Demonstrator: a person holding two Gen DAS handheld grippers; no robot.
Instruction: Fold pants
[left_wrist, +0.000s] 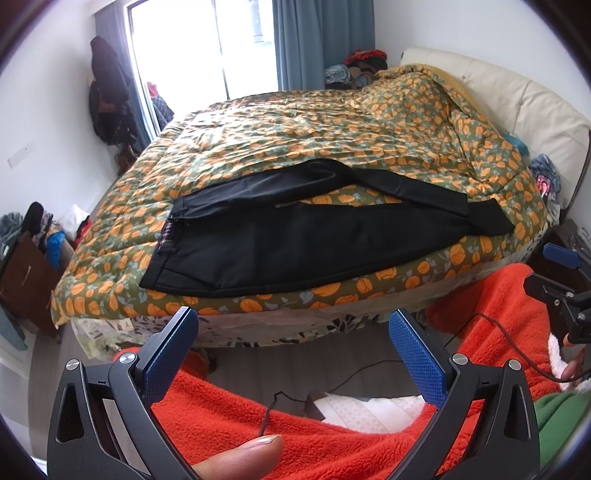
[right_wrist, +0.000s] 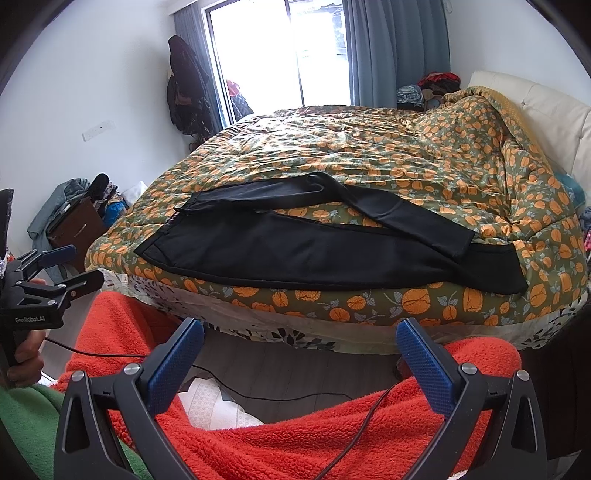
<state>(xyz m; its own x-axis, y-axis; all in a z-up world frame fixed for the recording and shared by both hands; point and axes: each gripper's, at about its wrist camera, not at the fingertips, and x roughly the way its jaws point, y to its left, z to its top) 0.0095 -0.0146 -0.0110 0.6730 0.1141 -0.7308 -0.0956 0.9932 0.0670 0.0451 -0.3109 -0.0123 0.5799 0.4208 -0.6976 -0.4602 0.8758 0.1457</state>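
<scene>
Black pants (left_wrist: 280, 236) lie spread across the near side of the bed, waistband at the left, the two legs running right and crossing near the cuffs. They also show in the right wrist view (right_wrist: 314, 247). My left gripper (left_wrist: 293, 325) is open and empty, held back from the bed's near edge, below the pants. My right gripper (right_wrist: 299, 332) is open and empty, also short of the bed edge. The right gripper shows at the right edge of the left view (left_wrist: 554, 273). The left gripper shows at the left edge of the right view (right_wrist: 70, 266).
The bed has an orange-flowered green quilt (left_wrist: 332, 129) and a cream headboard (left_wrist: 517, 99) at the right. Orange fleece (left_wrist: 258, 417) covers the person's legs below the grippers. A cable (right_wrist: 258, 397) runs across the floor. Clothes and a brown cabinet (left_wrist: 26, 280) stand at the left.
</scene>
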